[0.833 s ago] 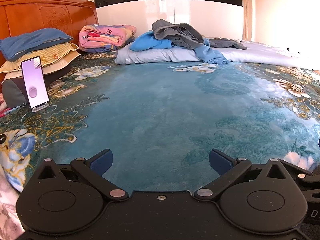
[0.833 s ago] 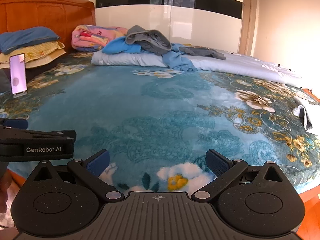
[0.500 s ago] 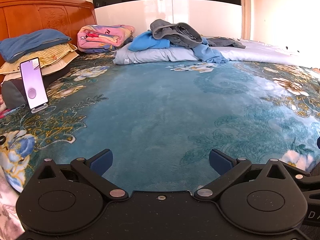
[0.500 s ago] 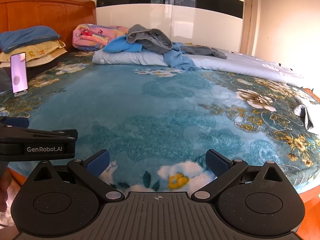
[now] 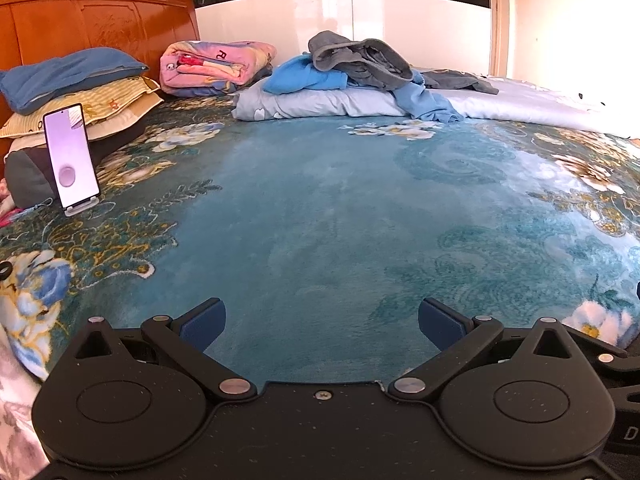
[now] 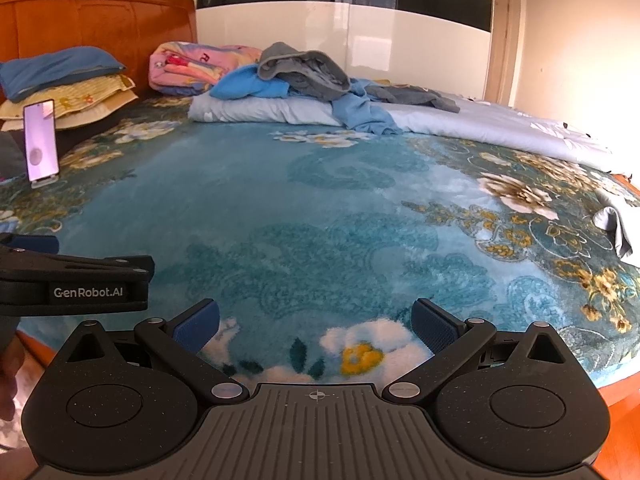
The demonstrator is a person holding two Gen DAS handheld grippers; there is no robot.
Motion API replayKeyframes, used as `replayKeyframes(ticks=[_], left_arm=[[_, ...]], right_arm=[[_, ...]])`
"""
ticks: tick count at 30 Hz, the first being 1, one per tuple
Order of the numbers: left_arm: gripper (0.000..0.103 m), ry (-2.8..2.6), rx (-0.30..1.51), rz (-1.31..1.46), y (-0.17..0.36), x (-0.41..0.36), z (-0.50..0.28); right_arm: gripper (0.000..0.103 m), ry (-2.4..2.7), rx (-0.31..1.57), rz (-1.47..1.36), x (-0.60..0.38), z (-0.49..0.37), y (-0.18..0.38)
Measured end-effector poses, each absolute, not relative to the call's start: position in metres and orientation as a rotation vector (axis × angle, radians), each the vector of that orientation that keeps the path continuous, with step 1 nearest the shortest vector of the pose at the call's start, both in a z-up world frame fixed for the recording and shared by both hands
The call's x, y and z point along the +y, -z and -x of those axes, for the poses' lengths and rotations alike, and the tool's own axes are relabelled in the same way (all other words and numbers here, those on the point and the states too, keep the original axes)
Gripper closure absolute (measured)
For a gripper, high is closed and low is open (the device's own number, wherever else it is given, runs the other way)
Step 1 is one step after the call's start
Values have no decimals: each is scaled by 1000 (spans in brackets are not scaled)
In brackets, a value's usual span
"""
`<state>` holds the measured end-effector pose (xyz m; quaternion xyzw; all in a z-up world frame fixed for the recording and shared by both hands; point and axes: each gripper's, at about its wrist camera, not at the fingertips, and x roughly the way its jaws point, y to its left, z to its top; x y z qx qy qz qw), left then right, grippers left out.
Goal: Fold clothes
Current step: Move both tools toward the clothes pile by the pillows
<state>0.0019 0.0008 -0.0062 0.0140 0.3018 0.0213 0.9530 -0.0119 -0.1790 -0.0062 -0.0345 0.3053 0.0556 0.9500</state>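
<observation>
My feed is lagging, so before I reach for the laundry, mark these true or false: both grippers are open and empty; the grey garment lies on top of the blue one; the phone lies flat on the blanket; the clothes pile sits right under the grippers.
1. Both grippers open and empty: true. The left gripper and right gripper hold nothing.
2. Grey garment on top of the blue garment: true.
3. Phone lies flat: false. It stands propped upright on a stand.
4. Pile right under the grippers: false. It lies far across the teal floral blanket, on the pale folded quilt.
</observation>
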Motion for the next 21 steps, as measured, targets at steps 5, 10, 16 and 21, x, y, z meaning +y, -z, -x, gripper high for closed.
replayKeyframes(ticks=[5, 10, 16, 21], left_arm=[[1, -61, 622, 7, 7, 9, -6], [1, -73, 638, 23, 7, 11, -12], [1, -81, 647, 34, 6, 12, -23], [1, -47, 646, 54, 4, 15, -41]], right_arm=[[0, -116, 631, 76, -181, 13, 7], [0, -93, 635, 48, -190, 14, 3], [0, -91, 572, -15, -202, 15, -9], [0, -9, 612, -45, -212, -4, -10]])
